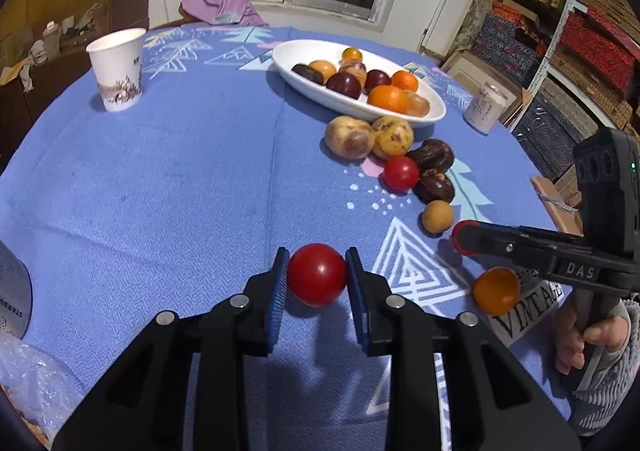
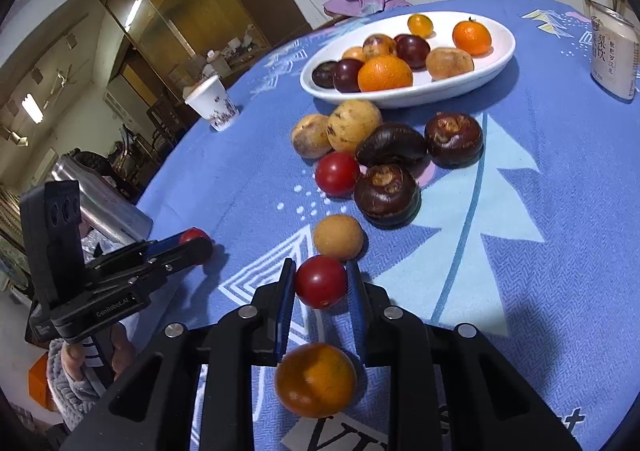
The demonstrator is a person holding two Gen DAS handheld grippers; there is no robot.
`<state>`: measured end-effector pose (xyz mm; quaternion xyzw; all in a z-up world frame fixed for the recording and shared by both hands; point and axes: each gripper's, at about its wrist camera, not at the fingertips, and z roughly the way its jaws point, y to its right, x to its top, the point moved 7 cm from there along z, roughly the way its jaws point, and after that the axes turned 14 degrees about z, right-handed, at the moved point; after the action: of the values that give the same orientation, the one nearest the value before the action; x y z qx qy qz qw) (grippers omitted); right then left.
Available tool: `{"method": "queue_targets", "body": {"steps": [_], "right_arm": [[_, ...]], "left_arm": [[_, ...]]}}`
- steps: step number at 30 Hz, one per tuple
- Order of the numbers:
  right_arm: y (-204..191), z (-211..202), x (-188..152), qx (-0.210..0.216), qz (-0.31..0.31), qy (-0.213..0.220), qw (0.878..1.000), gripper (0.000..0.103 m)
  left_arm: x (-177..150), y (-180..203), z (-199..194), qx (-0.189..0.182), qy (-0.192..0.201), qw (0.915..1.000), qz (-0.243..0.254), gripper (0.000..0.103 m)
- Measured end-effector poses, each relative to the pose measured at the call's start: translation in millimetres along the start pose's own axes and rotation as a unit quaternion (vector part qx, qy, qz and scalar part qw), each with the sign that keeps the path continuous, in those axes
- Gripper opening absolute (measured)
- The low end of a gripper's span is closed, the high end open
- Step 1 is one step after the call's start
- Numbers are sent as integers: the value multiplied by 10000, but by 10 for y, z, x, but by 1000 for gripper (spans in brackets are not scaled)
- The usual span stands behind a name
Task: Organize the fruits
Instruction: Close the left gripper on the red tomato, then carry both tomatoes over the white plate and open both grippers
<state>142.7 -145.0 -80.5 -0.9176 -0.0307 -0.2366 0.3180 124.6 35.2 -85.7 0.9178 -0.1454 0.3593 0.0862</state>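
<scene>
My left gripper (image 1: 317, 275) is shut on a red cherry tomato (image 1: 317, 275) just above the blue tablecloth. My right gripper (image 2: 320, 281) is shut on another red cherry tomato (image 2: 320, 282); it shows from the side in the left wrist view (image 1: 464, 238). A small orange (image 2: 315, 379) lies under the right gripper's fingers. A white oval plate (image 1: 304, 87) at the back holds oranges, dark plums and other fruit. Loose on the cloth lie two yellow-brown fruits (image 1: 390, 137), a third red tomato (image 1: 401, 173), dark water chestnuts (image 2: 387, 195) and a small tan longan (image 2: 338, 237).
A paper cup (image 1: 118, 69) stands at the back left. A white drink bottle (image 2: 614, 55) stands to the right of the plate. A metal tumbler (image 2: 104, 195) lies near the left gripper, with crumpled plastic (image 1: 28, 379) beside it. Shelves of boxes (image 1: 560, 31) stand off the table's right.
</scene>
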Motion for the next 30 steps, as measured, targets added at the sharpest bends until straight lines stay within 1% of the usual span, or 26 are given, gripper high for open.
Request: {"method": "queue_targets", "body": {"steps": [3, 5, 8, 11, 14, 16, 19, 22, 24, 27, 30], "right_arm": [[-1, -124, 85, 151, 97, 155, 9997, 26], [-19, -247, 198, 254, 152, 317, 9991, 26], [-32, -450, 486, 341, 270, 588, 9973, 26], [-50, -601, 889, 222, 320, 883, 9953, 26], [-14, -589, 1271, 84, 444, 1062, 9933, 26], [51, -493, 1454, 53, 597, 1109, 9920, 26], [166, -242, 1625, 90, 848, 1012, 9912, 26], [276, -38, 1739, -31, 932, 952, 9911, 26], [358, 45, 1813, -164, 971, 971, 9904, 26], [452, 118, 1945, -298, 991, 1045, 9891, 26], [482, 198, 2040, -333, 951, 1071, 9891, 26]], "left_arm": [[155, 40, -31, 57, 60, 9999, 117, 28], [389, 80, -64, 149, 164, 9994, 267, 28], [842, 108, -72, 251, 361, 9983, 378, 28], [1339, 146, -6, 307, 588, 9969, 421, 28], [1718, 171, 169, 404, 683, 9958, 459, 28], [1888, 168, 352, 428, 660, 9960, 434, 28], [2006, 112, 608, 364, 575, 9973, 293, 28], [2061, -72, 850, 343, 463, 9983, 43, 28], [2117, -232, 992, 367, 409, 9984, -133, 28], [2196, -441, 1180, 276, 363, 9980, -437, 28], [2257, -571, 1389, 286, 299, 9978, -518, 28]]}}
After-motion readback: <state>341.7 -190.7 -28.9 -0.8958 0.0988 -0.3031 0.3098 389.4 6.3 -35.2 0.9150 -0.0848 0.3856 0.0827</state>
